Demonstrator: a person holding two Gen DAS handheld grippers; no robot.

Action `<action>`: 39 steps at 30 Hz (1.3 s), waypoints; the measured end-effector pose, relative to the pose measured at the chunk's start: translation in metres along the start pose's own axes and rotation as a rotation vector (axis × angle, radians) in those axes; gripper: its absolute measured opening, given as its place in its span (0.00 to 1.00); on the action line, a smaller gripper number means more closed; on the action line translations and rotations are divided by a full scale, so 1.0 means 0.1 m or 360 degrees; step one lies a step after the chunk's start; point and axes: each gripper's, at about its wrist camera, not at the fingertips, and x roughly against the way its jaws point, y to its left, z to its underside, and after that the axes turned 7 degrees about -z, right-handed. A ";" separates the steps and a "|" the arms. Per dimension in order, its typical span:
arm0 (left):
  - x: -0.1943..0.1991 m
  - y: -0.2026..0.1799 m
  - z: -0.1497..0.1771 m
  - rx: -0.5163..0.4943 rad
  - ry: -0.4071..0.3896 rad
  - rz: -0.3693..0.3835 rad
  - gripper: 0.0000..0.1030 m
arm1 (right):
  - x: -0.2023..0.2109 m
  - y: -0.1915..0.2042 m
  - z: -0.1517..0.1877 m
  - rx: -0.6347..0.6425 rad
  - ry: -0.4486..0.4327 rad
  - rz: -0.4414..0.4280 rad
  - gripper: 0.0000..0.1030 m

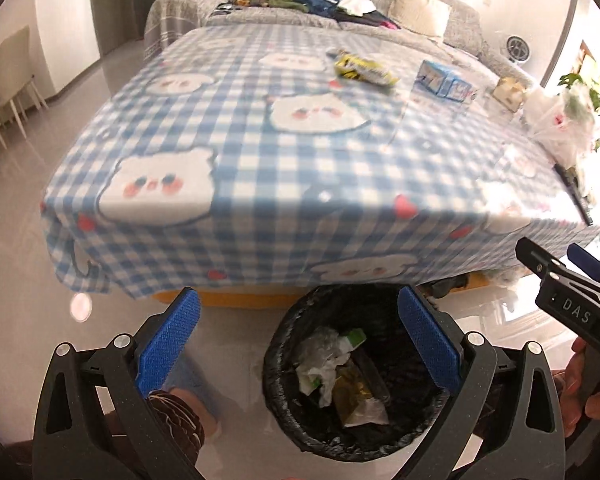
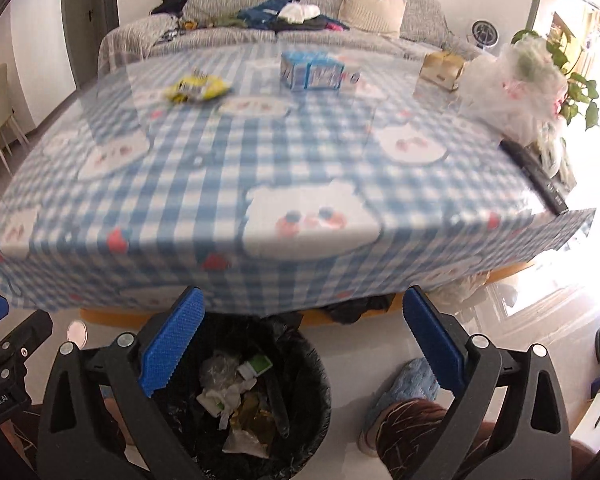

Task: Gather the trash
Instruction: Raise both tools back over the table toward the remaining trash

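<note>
Through my left wrist camera, my left fingers (image 1: 298, 340) stand wide apart with nothing between them, hanging over the black-lined trash bin (image 1: 288, 420) on the floor at the near edge of the counter (image 1: 260, 152), which wears a blue checked cloth. The bin already holds crumpled wrappers and a gold foil packet. On the far half of the counter lies a yellow snack wrapper (image 1: 362, 67), its long axis running left to right and tilting a little nearer at its right end; right of it sits a blue carton (image 1: 446, 80), and at the far right a white plastic bag (image 1: 560, 120). My right gripper's tips show at the right edge. Through my right wrist camera, my right fingers (image 2: 300, 340) are also spread wide and empty, with the trash bin (image 2: 312, 400) below and a little left of them. Here the yellow snack wrapper (image 2: 198, 87) lies far and left, flat, long axis roughly left to right; the blue carton (image 2: 316, 72) stands just right of it, its long side across the view. I judge a drop is just finished and the next pickup is due: I must reach far across the counter, bring the fingers down over the wrapper across its short width, and close.
</note>
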 end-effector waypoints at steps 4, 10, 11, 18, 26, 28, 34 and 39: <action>0.09 -0.12 -0.16 -0.0022 -0.0025 0.0015 0.94 | 0.08 -0.13 -0.15 -0.0030 -0.0041 -0.0006 0.93; 0.14 -0.30 -0.41 -0.0055 -0.0058 0.0021 0.94 | 0.12 -0.27 -0.37 -0.0044 -0.0066 -0.0015 0.93; 0.14 -0.32 -0.46 -0.0049 -0.0060 0.0031 0.94 | 0.13 -0.28 -0.40 -0.0041 -0.0074 -0.0015 0.93; 0.08 -0.40 -0.80 -0.0047 -0.0068 0.0035 0.94 | 0.07 -0.37 -0.66 0.0003 -0.0110 -0.0006 0.93; -0.09 -0.49 -1.15 -0.0073 -0.0060 0.0025 0.94 | -0.18 -0.41 -0.97 0.0011 -0.0102 -0.0037 0.93; -0.14 -0.51 -1.22 -0.0071 -0.0054 0.0025 0.94 | -0.23 -0.40 -1.05 0.0036 -0.0121 -0.0024 0.92; -0.30 -0.59 -1.47 -0.0114 -0.0057 -0.0010 0.94 | -0.41 -0.41 -1.34 0.0067 -0.0161 -0.0022 0.93; -0.42 -0.65 -1.71 -0.0131 -0.0070 -0.0025 0.94 | -0.61 -0.42 -1.58 0.0098 -0.0171 -0.0034 0.93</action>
